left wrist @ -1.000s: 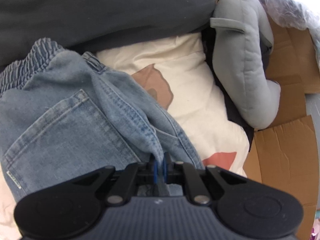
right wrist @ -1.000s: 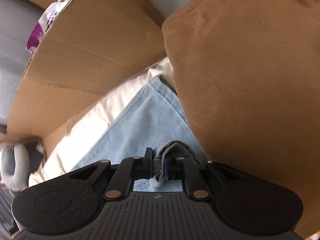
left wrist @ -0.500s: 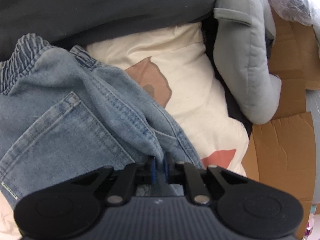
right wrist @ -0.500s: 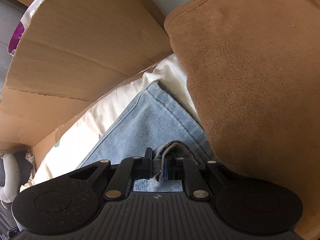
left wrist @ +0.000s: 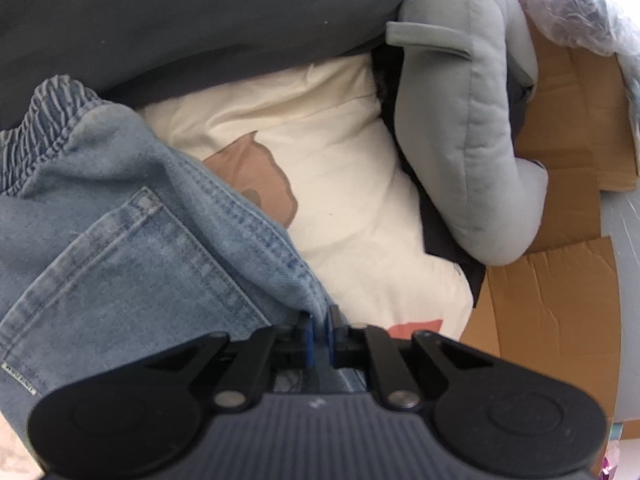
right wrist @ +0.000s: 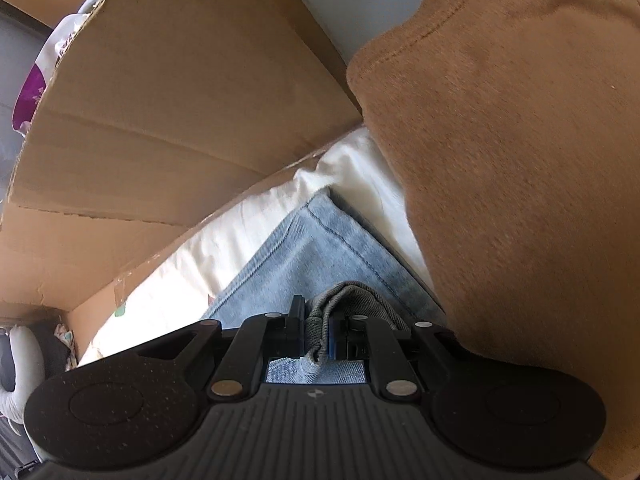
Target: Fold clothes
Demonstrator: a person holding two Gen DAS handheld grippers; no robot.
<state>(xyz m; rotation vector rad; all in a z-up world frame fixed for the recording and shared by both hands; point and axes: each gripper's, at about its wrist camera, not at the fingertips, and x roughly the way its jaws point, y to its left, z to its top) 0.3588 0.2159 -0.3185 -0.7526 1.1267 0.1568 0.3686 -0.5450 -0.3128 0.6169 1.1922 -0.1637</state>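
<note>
Light-blue jeans (left wrist: 120, 248) spread over a cream sheet (left wrist: 340, 152), elastic waistband bunched at the far left, back pocket facing up. Left gripper (left wrist: 319, 330) pressed together on a ridge of denim at the near edge, right of the pocket. Right gripper (right wrist: 318, 334) likewise pinching a thick bunched roll of denim, with a hemmed corner of the jeans lying flat on the sheet just beyond it. Judging by both pinches on one garment: mid-fold, fabric gathered and held at two places, though no finished, squared-off fold anywhere in sight; equally fitting a fold being carried over or one being smoothed after laying. Rest of the garment's lie hidden under the tools. Surface soft and yielding, printed with brown and coral patches. Crowded surroundings: dark grey fabric (left wrist: 180, 20) along the far side, a pale grey padded cushion (left wrist: 472, 128) at right, flattened cardboard (right wrist: 168, 112) beyond, a tan fleece mass (right wrist: 520, 160) pressing in close at right.
</note>
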